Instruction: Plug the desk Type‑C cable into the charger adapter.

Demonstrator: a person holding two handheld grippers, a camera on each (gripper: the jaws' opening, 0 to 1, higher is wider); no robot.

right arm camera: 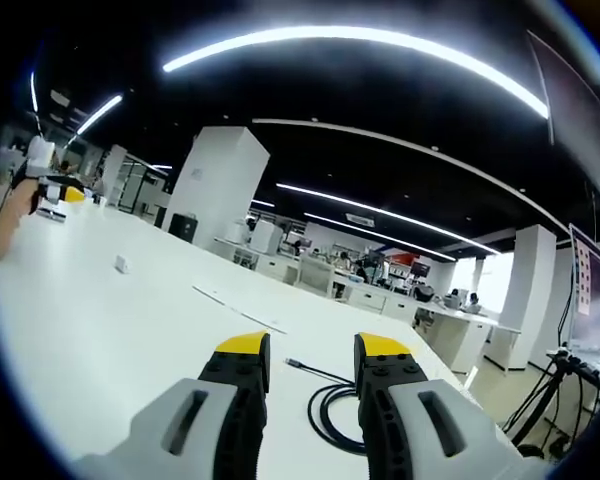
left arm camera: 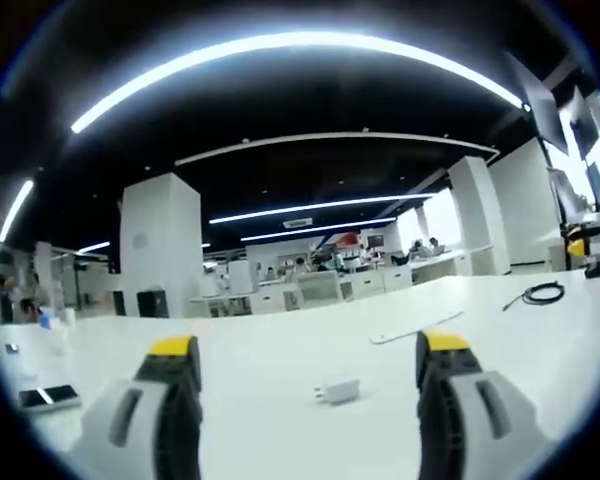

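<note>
A small white charger adapter (left arm camera: 338,389) lies on the white desk (left arm camera: 280,350), just ahead of my left gripper (left arm camera: 310,350), which is open and holds nothing. The black Type‑C cable (left arm camera: 543,293) lies coiled far to the right on the desk. In the right gripper view the same cable (right arm camera: 330,405) lies coiled on the desk (right arm camera: 130,330) just beyond my open right gripper (right arm camera: 313,350), its plug end (right arm camera: 292,364) pointing left between the jaws. The adapter (right arm camera: 121,263) is small and far off to the left there.
A flat white strip (left arm camera: 415,328) lies on the desk between adapter and cable. Two phones (left arm camera: 48,397) lie at the left edge. The other gripper (left arm camera: 583,245) shows at the far right. A hand with the left gripper (right arm camera: 50,195) shows far left. Office desks and pillars stand behind.
</note>
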